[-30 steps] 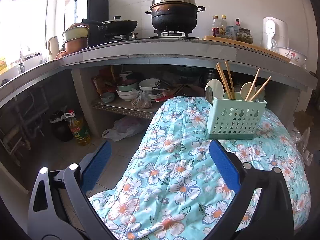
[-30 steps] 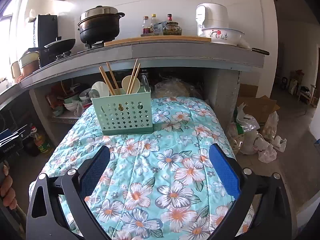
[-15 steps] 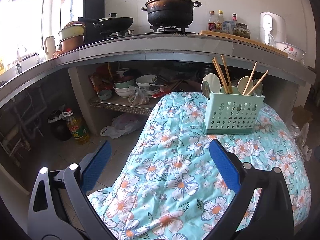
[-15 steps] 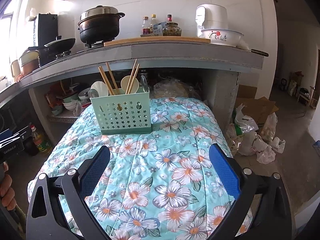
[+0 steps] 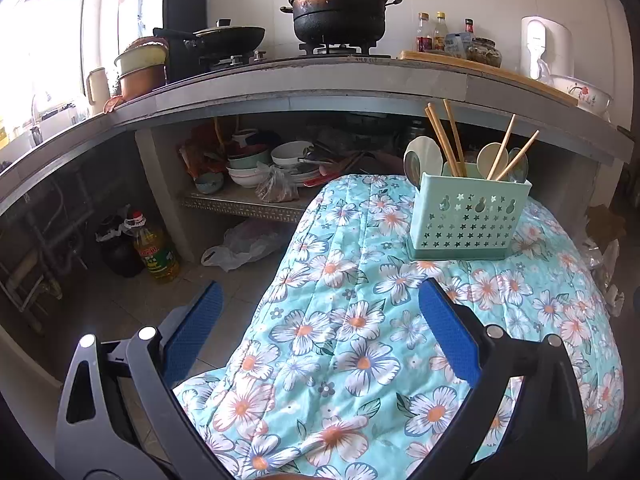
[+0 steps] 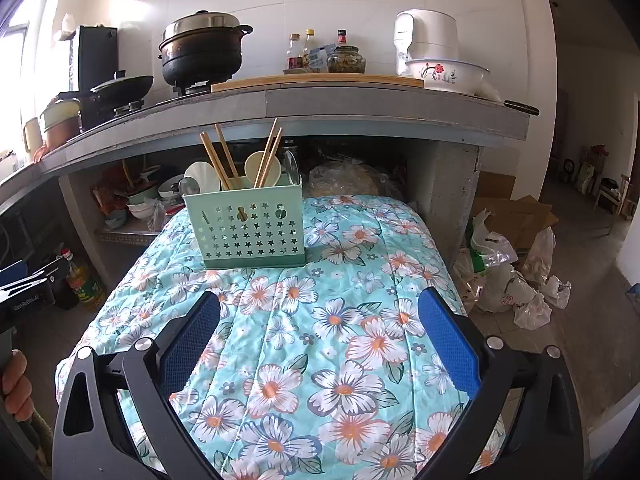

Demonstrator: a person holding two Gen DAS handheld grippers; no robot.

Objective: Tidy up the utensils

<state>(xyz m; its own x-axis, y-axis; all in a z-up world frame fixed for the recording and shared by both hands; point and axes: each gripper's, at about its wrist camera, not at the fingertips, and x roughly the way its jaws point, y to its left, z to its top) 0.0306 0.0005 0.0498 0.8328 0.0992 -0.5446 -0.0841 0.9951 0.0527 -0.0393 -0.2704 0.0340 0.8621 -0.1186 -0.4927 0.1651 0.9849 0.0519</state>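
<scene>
Both grippers, left (image 5: 318, 322) and right (image 6: 318, 322), hold fingers spread, empty. Utensil caddy (image 6: 246, 229) stands upright on the quilt-covered surface (image 6: 340, 340), holding chopsticks (image 6: 218, 158) and spoons (image 6: 259, 167). Chopsticks likely light, stiff, slippery; grip mid-shaft above the rim.

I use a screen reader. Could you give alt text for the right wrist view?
A mint-green utensil holder with chopsticks and spoons stands on a floral quilt, ahead of the open, empty right tongs. Behind it is a kitchen counter with a black pot.
</scene>
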